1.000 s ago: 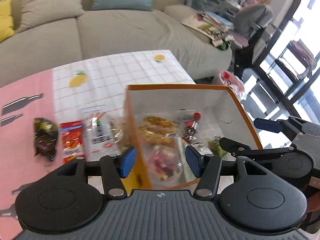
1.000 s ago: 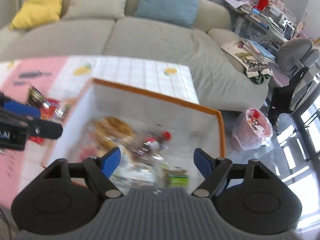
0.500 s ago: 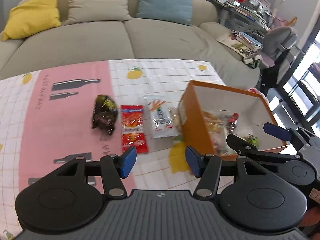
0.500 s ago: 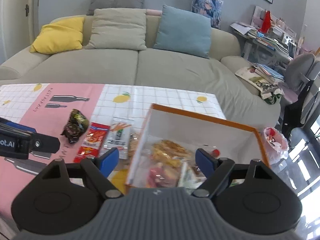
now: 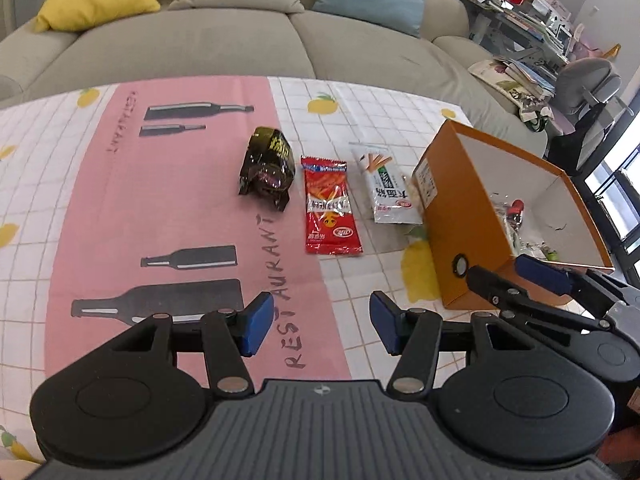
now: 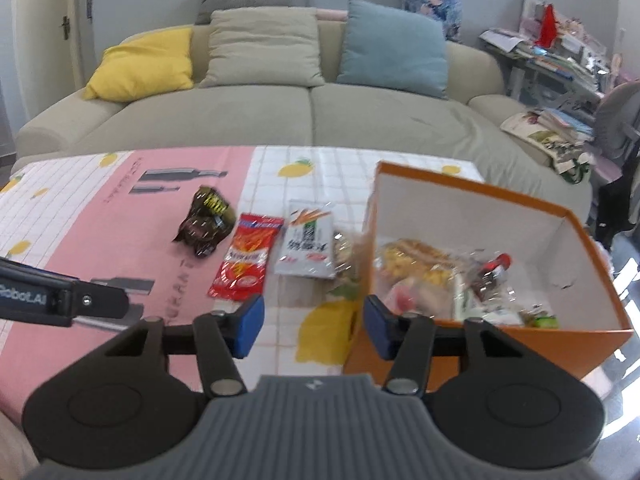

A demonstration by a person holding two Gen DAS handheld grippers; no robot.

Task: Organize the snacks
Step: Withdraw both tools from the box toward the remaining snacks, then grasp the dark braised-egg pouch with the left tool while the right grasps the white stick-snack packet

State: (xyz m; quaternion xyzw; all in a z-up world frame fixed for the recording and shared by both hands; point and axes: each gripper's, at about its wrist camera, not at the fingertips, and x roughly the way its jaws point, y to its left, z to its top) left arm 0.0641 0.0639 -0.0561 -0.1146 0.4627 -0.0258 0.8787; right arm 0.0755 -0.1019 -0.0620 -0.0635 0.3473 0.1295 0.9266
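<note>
1. The counter (image 5: pixel 168 200), under a pink and white checked cloth, carries everything I work with; a sofa stands beyond its far edge.
2. The orange box (image 6: pixel 496 344) sits at the right end of the counter, open at the top, with several wrapped snacks (image 6: pixel 420 268) already lying inside. I judge the sorting to be part done.
3. Three packets lie in a row on the cloth to the left of the box: the white packet (image 5: pixel 390 190) just beside the box wall, the red packet (image 5: pixel 330 210) next to it, and the dark foil packet (image 5: pixel 268 168) farthest left. Something clear-wrapped seems wedged between the white packet and the box, but it is too blurred to name.
4. My left hand-held gripper (image 5: pixel 322 330) hovers over the near side of the cloth, jaws spread and empty. My right hand-held gripper (image 6: pixel 312 328) hovers near the box's near-left corner, likewise spread and holding nothing.
5. I take this as the gap between picks. The next move calls for reaching far toward one flat packet, lowering the fingers to pinch an edge, then carrying it right, over the box wall.
</note>
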